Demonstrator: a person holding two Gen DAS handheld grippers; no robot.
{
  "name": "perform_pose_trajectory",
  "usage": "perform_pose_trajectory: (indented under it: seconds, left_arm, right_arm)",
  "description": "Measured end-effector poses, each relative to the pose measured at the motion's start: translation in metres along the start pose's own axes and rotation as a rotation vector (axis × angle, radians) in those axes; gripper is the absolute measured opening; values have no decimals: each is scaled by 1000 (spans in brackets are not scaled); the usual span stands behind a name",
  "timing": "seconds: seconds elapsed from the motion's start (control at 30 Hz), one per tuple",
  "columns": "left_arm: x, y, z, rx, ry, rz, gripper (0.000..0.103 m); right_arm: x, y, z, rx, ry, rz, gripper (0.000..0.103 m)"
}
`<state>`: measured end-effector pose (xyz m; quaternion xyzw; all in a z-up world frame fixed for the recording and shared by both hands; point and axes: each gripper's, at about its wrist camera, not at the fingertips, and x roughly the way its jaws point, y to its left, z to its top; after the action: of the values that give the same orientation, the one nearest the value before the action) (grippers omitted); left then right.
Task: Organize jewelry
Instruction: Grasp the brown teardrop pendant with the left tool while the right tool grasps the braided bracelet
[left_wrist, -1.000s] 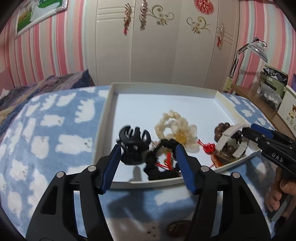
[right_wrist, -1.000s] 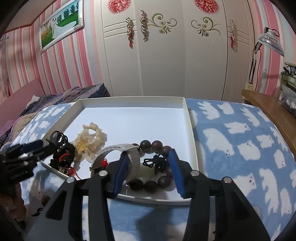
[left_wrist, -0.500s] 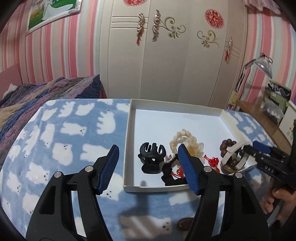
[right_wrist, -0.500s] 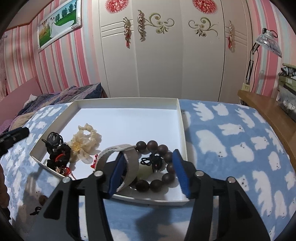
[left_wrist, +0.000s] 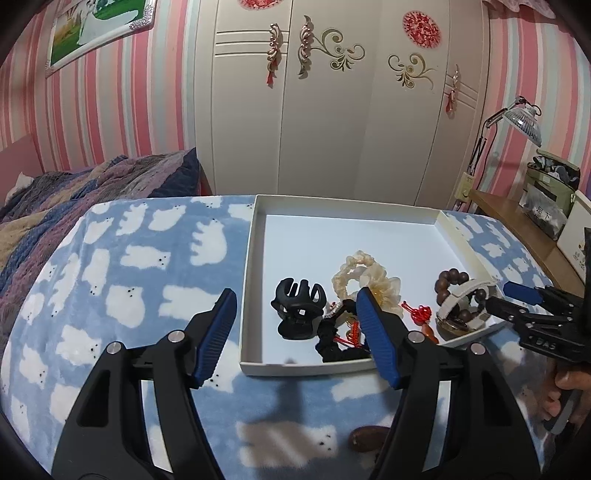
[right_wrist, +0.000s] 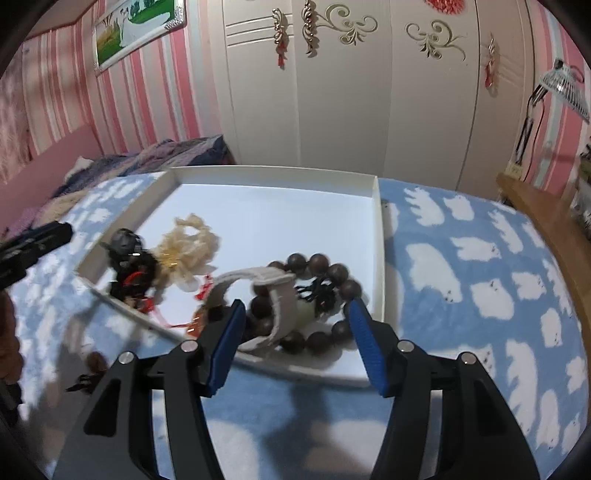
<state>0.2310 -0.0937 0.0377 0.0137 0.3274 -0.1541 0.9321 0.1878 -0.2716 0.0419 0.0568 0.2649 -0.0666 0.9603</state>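
Lying in the shallow white cardboard tray on the blue bear-print blanket, the black plastic claw hair clip neighbours a cream flower scrunchie. Left gripper and right gripper hold their jaws wide, empty.

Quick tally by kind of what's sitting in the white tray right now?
Black claw clip: 1
Cream flower scrunchie: 1
Black scrunchie: 1
Red knot charm: 1
Brown bead bracelet: 1
White strap: 1
Total: 6

Black claw clip, cream scrunchie, wooden bead bracelet, in white tray
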Motion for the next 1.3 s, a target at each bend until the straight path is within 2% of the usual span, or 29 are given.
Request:
perform_pose_trajectory:
  seconds: [0.13, 0.3, 0.4, 0.47, 0.57, 0.7, 0.8, 0.9, 0.93, 1.0, 1.07, 1.13, 1.3]
  left_arm:
    - [-18, -5, -15, 30, 17, 0, 68]
    - [-52, -8, -58, 84, 70, 16, 68]
    - [-79, -3, -89, 61, 90, 2, 68]
    - [-94, -1, -107, 32, 102, -8, 68]
    - [-102, -5, -124, -2, 112, -1, 70]
    - [-91, -27, -133, -4, 156, -17, 70]
    - [-79, -46, -128, -3, 187, -26, 70]
    - [-59, -62, -120, 15, 198, 1, 70]
    - [-51, -67, -116, 25, 204, 13, 70]
    - [-36, -73, -110, 35, 214, 35, 70]
    - [-19, -77, -106, 47, 231, 62, 70]
    - [-9, -79, -104, 62, 248, 69, 70]
    - [9, -83, -103, 72, 278, 40, 59]
  right_arm:
    - [-39, -8, -16, -7, -57, -27, 59]
    - [-83, -45, -43, -13, -104, -63, 59]
    - [-101, -79, -64, -60, -94, -130, 59]
    - [-113, -107, -82, -45, -67, -181, 59]
    - [-125, -144, -107, 13, -31, -159, 59]
    - [-123, -170, -128, 6, 4, -101, 59]
    - [-117, -166, -137, -73, 21, -57, 59]
    - [-108, -161, -139, -106, 49, -33, 57]
    - [-102, -160, -139, -110, 66, -29, 56]
    - [-97, -160, -143, -109, 95, -28, 44]
    - [-93, -160, -144, -109, 116, -27, 37]
    - [-93, -159, -145, -114, 123, -18, 34]
    - [-91, -154, -147, -131, 128, -21, 28]
